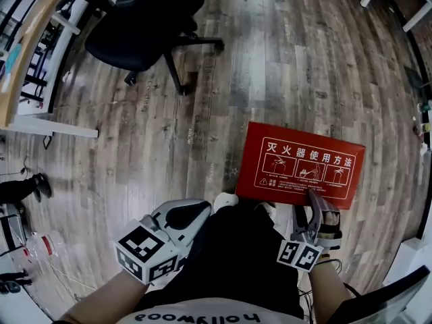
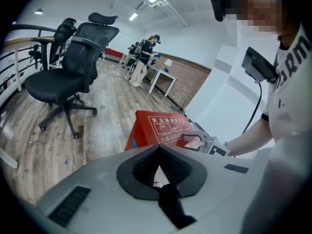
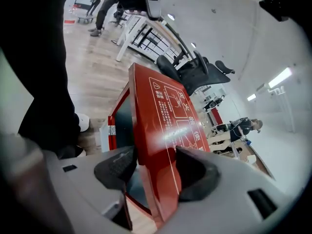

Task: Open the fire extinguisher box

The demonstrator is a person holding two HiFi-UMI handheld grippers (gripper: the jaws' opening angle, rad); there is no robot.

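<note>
Wood floor point(image 1: 283, 66) | box point(image 2: 140, 133) interior unclear | left gripper point(image 2: 159, 150) clenched | right gripper point(image 3: 155, 157) jaws released astride lid point(image 3: 168, 116)

White shirt point(image 1: 196, 310) (black lettering)

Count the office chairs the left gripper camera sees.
2: the front chair stands left of the red box; the rear chair is just behind it, far left. More may be hidden.

The left claw point(image 1: 197, 212) pointed forward and down from a bare forearm point(image 1: 101, 299), its jaws closed together on nothing. The right claw point(image 1: 320, 204), to its right and farther forward, tilted downward with jaws spread wide.
</note>
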